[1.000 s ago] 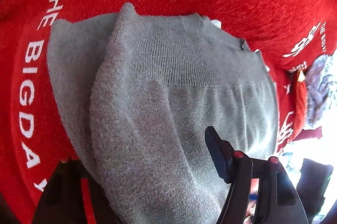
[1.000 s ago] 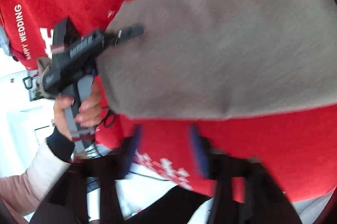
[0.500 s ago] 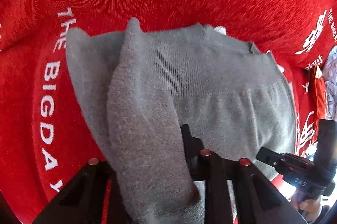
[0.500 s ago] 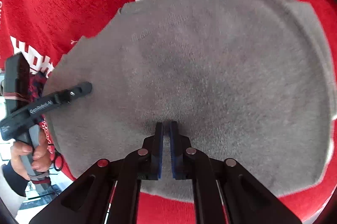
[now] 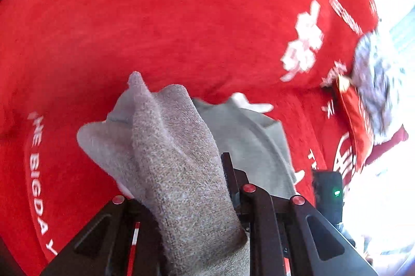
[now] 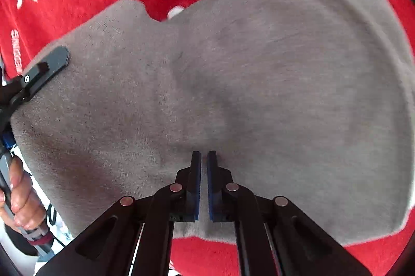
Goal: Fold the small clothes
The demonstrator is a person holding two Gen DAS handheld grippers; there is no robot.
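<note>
Left gripper (image 5: 181, 172): jaws narrow, pinching a fold of the grey cloth (image 6: 246, 94), bunched and lifted between the pads.
Right gripper (image 6: 203, 167): jaws closed tight, tips pressing down on the cloth near its 6 o'clock edge; nothing seen between the pads.
Cloth: spread on the red blanket (image 5: 181, 16), filling most of the right view.
Hand (image 6: 20, 200): at 8 o'clock in the right view, wrapped round the left gripper's handle.
Patterned fabric (image 5: 373, 84): at 3 o'clock in the left view, blurry.
</note>
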